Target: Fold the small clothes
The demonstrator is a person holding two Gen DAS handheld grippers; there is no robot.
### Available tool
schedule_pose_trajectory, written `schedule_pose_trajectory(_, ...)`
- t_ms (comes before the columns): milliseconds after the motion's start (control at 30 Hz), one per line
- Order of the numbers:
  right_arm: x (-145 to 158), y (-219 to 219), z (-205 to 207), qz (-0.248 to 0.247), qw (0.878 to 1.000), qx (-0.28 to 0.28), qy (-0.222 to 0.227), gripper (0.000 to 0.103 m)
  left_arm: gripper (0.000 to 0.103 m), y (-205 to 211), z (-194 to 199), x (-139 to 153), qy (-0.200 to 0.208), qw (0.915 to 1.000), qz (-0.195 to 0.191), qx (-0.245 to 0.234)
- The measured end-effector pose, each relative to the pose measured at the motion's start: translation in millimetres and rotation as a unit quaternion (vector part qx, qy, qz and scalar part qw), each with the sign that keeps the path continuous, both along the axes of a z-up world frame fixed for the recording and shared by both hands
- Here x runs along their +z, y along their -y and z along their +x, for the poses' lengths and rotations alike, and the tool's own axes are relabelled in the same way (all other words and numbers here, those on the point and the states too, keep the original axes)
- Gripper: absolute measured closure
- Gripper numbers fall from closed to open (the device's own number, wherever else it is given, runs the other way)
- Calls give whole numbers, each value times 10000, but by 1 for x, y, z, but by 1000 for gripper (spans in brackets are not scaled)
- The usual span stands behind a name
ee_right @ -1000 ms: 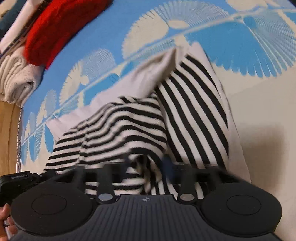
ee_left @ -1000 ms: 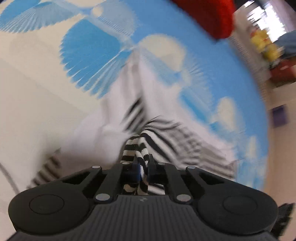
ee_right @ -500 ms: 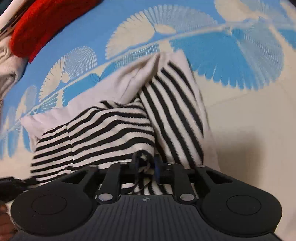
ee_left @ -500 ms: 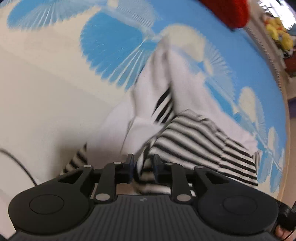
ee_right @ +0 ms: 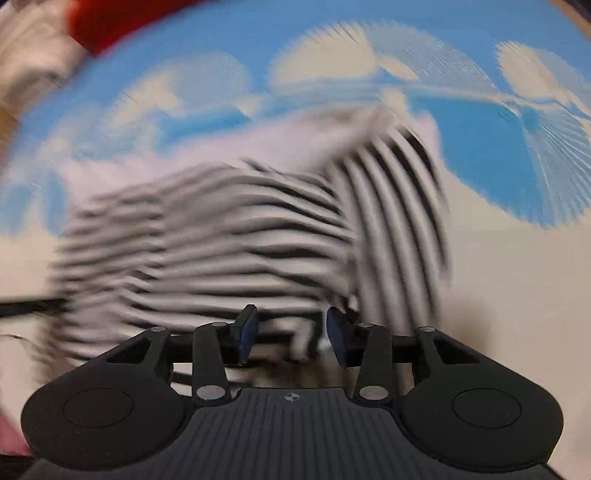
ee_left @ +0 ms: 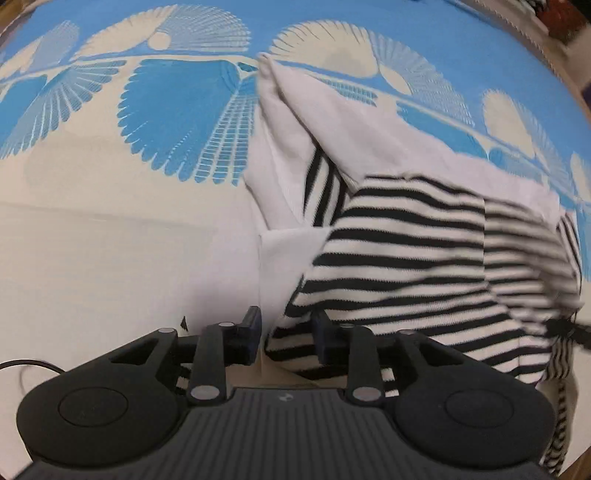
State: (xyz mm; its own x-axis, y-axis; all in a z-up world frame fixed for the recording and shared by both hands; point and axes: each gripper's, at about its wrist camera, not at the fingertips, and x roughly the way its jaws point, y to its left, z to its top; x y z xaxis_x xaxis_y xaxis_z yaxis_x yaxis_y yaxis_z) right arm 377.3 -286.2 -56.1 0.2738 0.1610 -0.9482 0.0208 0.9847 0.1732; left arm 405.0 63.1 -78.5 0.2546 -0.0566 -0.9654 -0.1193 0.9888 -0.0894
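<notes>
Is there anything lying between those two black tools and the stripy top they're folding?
Nothing visible. The striped top lies on the blue-and-cream cloth, its near edge right at the open left tool. The open right tool also sits at its edge, though that view is blurred.

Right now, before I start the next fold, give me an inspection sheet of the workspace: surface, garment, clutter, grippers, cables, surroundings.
Surface: blue and cream fan-patterned cloth, lying flat.
Job's things: black-and-white striped garment, partly folded, its white inner side turned up along the far edge.
Clutter: red fabric item at the far left in the right wrist view, pale fabric beside it; both blurred.
Grippers: left gripper open, garment edge lying between its fingers; right gripper open at the garment's near edge.
Cables: thin dark cable on the surface by the left gripper.
Surroundings: too blurred to tell.
</notes>
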Motion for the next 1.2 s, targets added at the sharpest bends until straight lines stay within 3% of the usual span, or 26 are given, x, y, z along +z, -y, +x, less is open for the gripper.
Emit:
schedule_pose_trajectory(100,7,2,1,29,10000,-37,69,61,73,9,-3,26,562,9982,84,-213)
schedule_pose_trajectory(167,22,-2,-1,62,9993,40,359,60,73,18,-5,33,809,9956,-270,-379)
schedule_pose_trajectory(300,42,-17,-6,648,9930,385,910,59,72,39,-13,25,488,9903,-960,-877)
schedule_pose_trajectory(367,37,-27,-7,955,9906,610,768,57,72,44,-15,7,90,9943,-567,-898)
schedule_pose_trajectory(433,16,-45,-8,1032,9897,947,296,55,75,40,-18,-2,21,9962,-186,-848)
schedule_pose_trajectory(500,-5,-61,-12,616,9900,1261,-148,55,75,34,-15,7,93,9975,-204,-677)
schedule_pose_trajectory(567,-6,-72,-17,267,9892,1439,-112,55,75,32,-14,22,388,9974,-147,-587)
schedule_pose_trajectory(633,12,-70,-15,438,9893,1376,219,55,75,28,-15,25,436,9973,-120,-579)
schedule_pose_trajectory(700,30,-59,-14,519,9885,1233,706,55,75,25,-13,12,153,9986,67,-500)
schedule_pose_trajectory(767,34,-48,-8,68,9904,975,979,55,75,20,-12,6,25,9987,213,-469)
schedule_pose_trajectory(867,11,-20,5,-756,9947,354,601,55,75,24,-13,13,171,9986,246,-431)
schedule_pose_trajectory(967,-10,6,8,-662,9974,-164,240,52,74,44,-16,37,716,9951,222,-646)
schedule_pose_trajectory(1067,-12,13,-3,-551,9975,-199,394,52,69,65,-22,44,1088,9890,-195,-982)
schedule_pose_trajectory(1133,-12,11,-12,-675,9961,-123,558,52,62,72,-23,26,796,9909,-27,-1082)
schedule_pose_trajectory(1200,-1,11,-22,-798,9941,-351,646,52,65,68,-24,1,348,9948,374,-876)
